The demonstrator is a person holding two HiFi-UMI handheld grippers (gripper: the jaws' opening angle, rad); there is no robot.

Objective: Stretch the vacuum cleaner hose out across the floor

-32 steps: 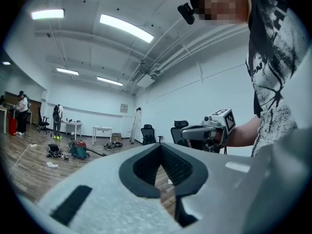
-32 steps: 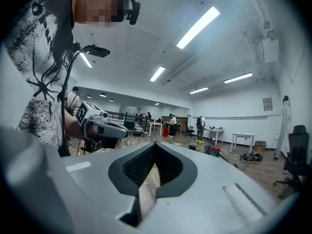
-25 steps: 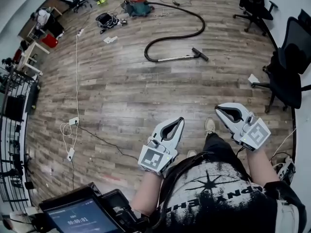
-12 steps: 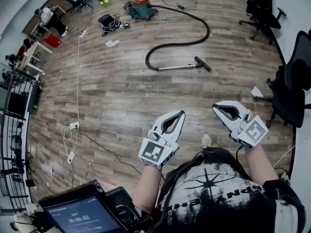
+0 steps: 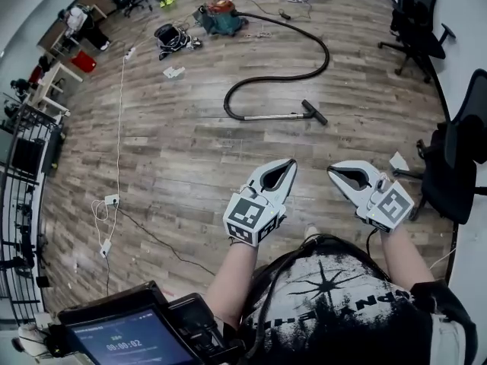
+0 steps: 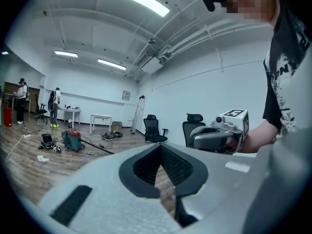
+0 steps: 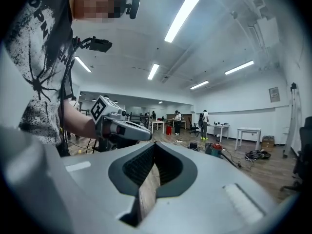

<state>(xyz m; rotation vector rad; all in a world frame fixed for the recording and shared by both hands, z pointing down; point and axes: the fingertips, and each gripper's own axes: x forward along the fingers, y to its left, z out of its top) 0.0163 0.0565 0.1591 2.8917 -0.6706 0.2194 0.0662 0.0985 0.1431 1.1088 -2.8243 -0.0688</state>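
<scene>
Currently my left tool (image 5: 291, 163) and right tool (image 5: 332, 169), both pressed together and empty, sit well apart from the black flexible vacuum hose (image 5: 326, 52) curled on the wooden floor (image 5: 183, 150), which I judge light and floppy, best gripped near its rigid wand (image 5: 274, 116).

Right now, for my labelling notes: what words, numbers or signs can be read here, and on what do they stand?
"00:00:02": on the tablet screen, small but legible.
Shirt print: letters cut off and distorted, not readable.
Framed sign on the far wall: too small to read.
</scene>
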